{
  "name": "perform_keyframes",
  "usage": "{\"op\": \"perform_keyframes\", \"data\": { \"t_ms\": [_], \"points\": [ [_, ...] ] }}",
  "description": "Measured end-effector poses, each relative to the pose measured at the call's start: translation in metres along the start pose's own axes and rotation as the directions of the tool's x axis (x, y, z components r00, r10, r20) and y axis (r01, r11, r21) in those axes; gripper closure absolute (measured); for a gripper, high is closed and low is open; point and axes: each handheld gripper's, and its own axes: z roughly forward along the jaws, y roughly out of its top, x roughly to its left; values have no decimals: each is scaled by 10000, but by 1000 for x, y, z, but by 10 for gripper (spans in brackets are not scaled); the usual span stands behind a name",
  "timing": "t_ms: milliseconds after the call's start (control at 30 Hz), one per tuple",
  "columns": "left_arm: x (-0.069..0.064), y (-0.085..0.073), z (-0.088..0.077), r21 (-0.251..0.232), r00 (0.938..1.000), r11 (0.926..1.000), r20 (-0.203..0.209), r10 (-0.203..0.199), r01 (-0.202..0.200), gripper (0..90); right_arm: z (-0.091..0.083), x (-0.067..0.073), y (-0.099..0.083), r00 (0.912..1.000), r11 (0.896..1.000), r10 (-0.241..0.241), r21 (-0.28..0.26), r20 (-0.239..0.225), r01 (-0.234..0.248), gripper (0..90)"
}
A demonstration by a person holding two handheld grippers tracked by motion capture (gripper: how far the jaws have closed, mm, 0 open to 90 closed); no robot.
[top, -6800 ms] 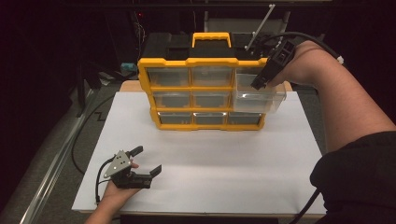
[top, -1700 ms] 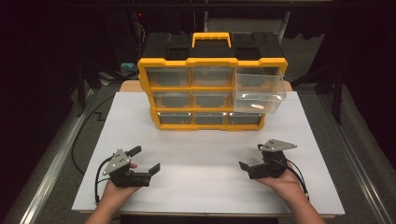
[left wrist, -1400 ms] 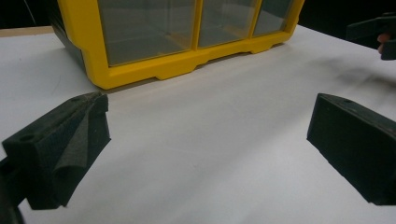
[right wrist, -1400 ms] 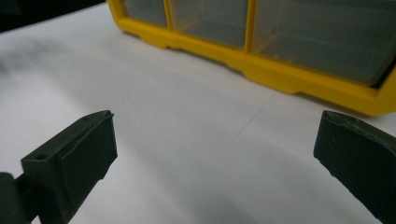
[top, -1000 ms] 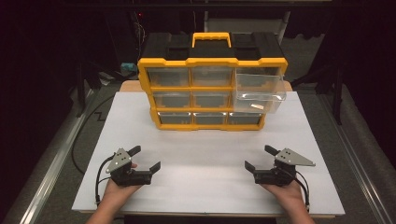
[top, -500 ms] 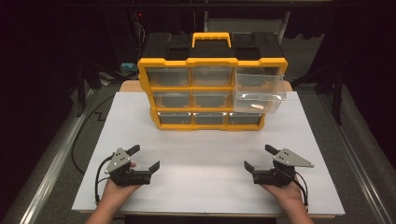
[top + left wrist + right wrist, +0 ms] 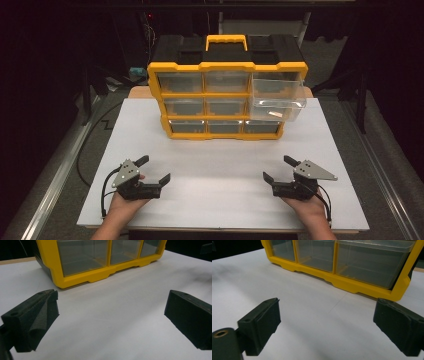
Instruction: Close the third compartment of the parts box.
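yellow organiser (image 7: 225,100) had one clear drawer (image 7: 277,100) pulled out; left gripper (image 7: 152,170) and right gripper (image 7: 280,169) rested gaping, empty. best pushed squarely shut.

A darkened lab recording bench.
A white tabletop (image 7: 220,165) is lit against black surroundings, with cables (image 7: 95,135) and metal rails (image 7: 55,180) seen alongside, and 1 yellow drawer organizer (image 7: 227,95).

A yellow organizer cabinet (image 7: 227,100) with a black top and a yellow carry handle (image 7: 226,41) stands upright at the far middle of the white surface (image 7: 220,165). It holds three rows of clear drawers. The top right drawer (image 7: 278,97) is pulled out forward; a small pale item lies inside, too small to identify.
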Motion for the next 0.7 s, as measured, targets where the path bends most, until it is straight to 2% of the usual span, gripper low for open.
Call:
{"op": "perform_keyframes", "data": {
  "t_ms": [100,400,700],
  "points": [
    [-2,0,0,-29,10000,10000,-6,37,-37,4,-2,0,0,10000,10000,21,-72,93,-21,149],
    [-1,0,0,-105,10000,9999,37,56,-55,4,0,-5,1,9998,9999,129,-109,175,-127,236],
    [-3,0,1,-83,9998,9999,150,88,-87,5,-2,-5,2,9999,10000,-27,9,117,27,418]
  ]
}}
